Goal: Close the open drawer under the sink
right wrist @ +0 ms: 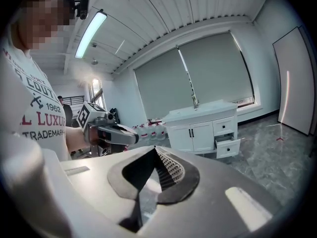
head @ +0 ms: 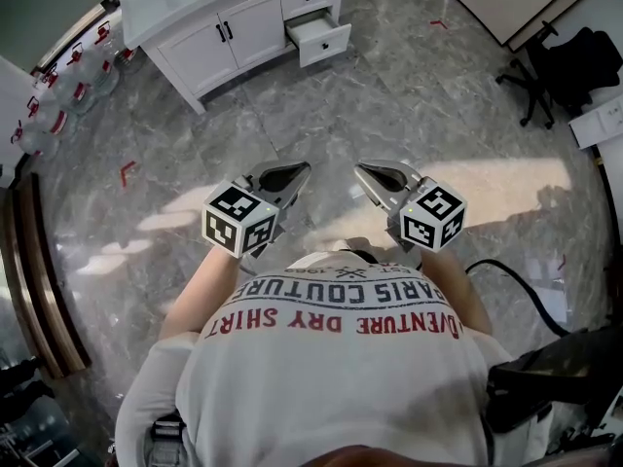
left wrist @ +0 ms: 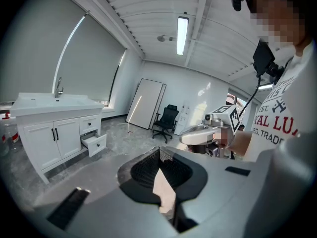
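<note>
**Standing well back from the open drawer**

Holding my left gripper [head: 302, 169] and right gripper [head: 363, 169] side by side, I have both sets of jaws pressed together on nothing. Far ahead of their tips, the white drawer [head: 321, 37] juts from the sink cabinet [head: 234, 29]. It has a dark knob, and the drawer above it is closed.

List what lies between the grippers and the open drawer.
Only bare floor separates left gripper and right gripper from the open drawer; head view shows it.

Two hand-held grippers [head: 297, 171] [head: 365, 171], one sink cabinet [head: 209, 8] — two doors [head: 209, 52] [head: 255, 27] (one drawer [head: 326, 42] open) — one office chair [head: 545, 76].
</note>
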`<state>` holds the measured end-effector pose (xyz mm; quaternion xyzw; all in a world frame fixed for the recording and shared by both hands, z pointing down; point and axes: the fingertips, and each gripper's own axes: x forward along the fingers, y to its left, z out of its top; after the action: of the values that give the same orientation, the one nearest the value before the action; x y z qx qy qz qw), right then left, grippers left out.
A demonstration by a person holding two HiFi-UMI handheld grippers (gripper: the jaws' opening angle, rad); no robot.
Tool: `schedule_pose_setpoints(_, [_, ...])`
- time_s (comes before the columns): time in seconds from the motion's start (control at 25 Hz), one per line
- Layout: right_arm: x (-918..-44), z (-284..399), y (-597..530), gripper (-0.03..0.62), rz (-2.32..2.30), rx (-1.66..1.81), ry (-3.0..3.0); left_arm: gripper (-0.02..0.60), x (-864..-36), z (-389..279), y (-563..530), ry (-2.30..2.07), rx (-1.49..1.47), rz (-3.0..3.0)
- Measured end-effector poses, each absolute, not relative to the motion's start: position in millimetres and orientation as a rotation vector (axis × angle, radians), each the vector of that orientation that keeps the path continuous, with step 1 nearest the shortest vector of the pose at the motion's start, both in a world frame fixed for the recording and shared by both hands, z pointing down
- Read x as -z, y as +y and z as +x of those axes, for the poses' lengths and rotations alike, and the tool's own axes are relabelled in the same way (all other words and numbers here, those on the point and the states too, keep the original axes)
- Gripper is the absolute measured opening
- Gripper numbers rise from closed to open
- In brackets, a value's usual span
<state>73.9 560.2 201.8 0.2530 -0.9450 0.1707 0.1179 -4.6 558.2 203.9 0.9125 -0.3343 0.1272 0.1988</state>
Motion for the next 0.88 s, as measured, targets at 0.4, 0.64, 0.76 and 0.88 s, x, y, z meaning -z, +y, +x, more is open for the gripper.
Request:
schedule_pose_setpoints(0.4, [-180,55,542,0.002,0.723,-0.419,-2.752,0.003,-187,-32,547,-0.993,-0.271,2.561])
schedule_pose_setpoints(0.64, [-183,52,513,0.002,0.708,-0.406,-2.737,0.002,-192,-45,517,-1.035,-0.244,2.520])
schedule_pose_setpoints(0.76, [-196,61,481,0.002,0.727,-0.435,-2.735,0.003,-205,-39,487,-1.024,-0.265,2.505])
schedule_pose_setpoints(0.88, [-217,71,441,0.002,0.740,-0.476,-2.734,0.003,-223,-27,450,-1.006,-0.299,2.494])
